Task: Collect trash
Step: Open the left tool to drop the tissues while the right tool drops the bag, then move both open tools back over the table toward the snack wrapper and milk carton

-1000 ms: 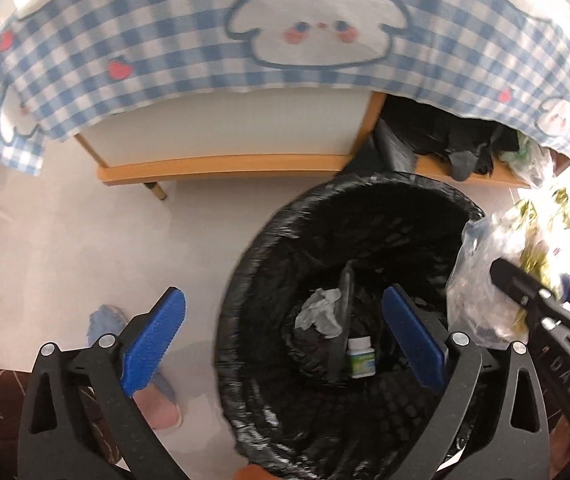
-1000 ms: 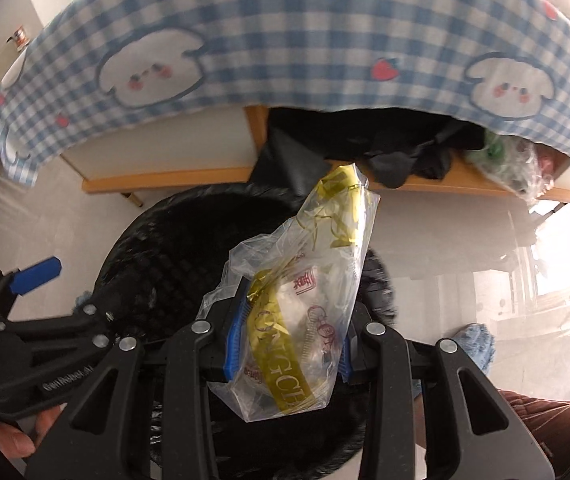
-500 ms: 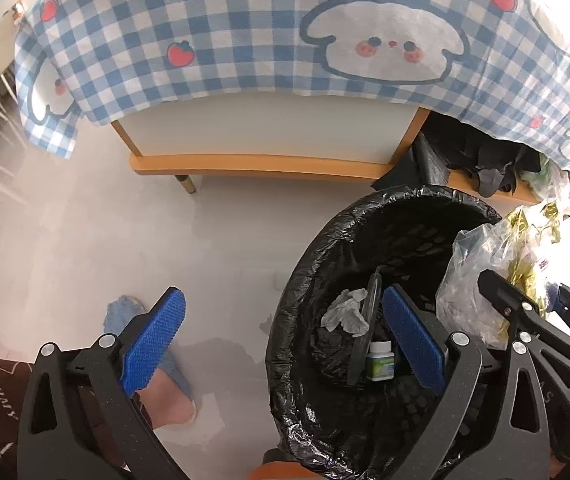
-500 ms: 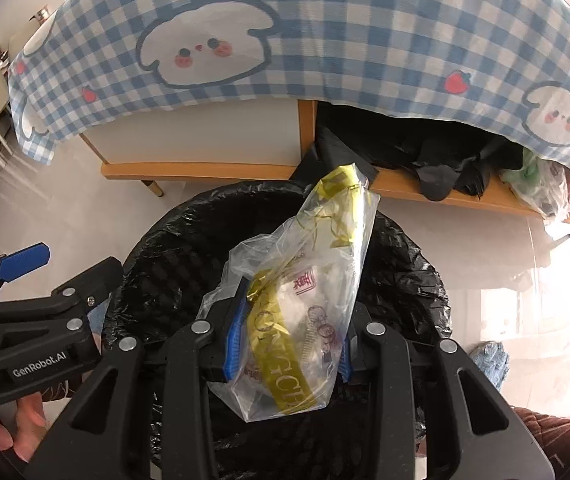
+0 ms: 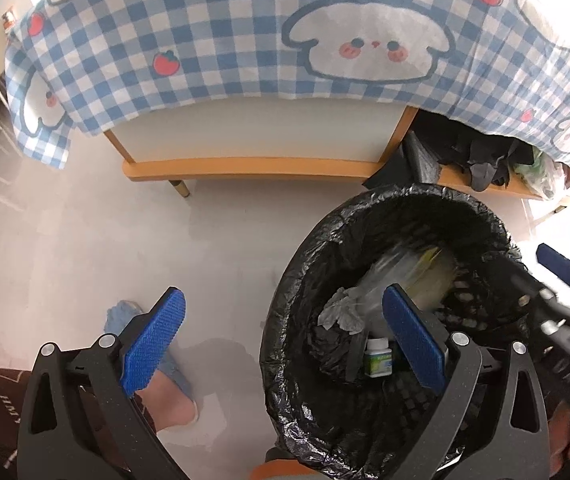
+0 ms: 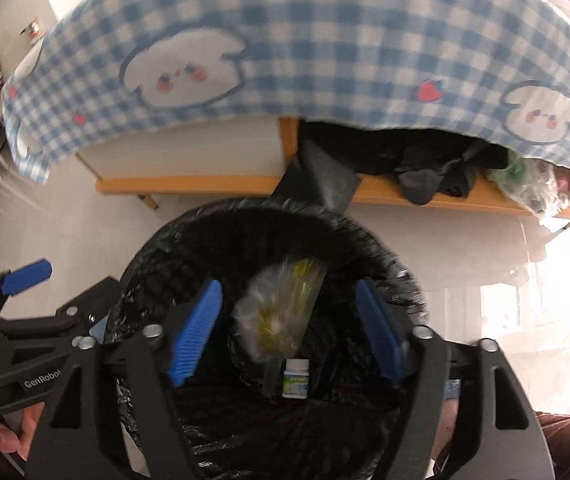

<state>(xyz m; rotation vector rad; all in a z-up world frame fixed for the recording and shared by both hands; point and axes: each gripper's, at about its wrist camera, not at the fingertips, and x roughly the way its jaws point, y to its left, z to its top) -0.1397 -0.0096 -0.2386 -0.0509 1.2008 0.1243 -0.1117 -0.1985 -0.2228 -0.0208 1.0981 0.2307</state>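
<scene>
Between the spread-wide right gripper (image 6: 285, 328) fingers, plastic bag (image 6: 281, 316) falls into bin (image 6: 385, 256); light, crinkly, slippery, pinch bunched film.

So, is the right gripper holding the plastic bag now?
No, the right gripper is open and the plastic bag is inside the trash bin.

A blue checked tablecloth (image 5: 245, 40) with bunny faces drapes across the top of the frame, over a wooden shelf (image 5: 245, 168). Dark clothes (image 5: 481, 152) lie upper right.
</scene>
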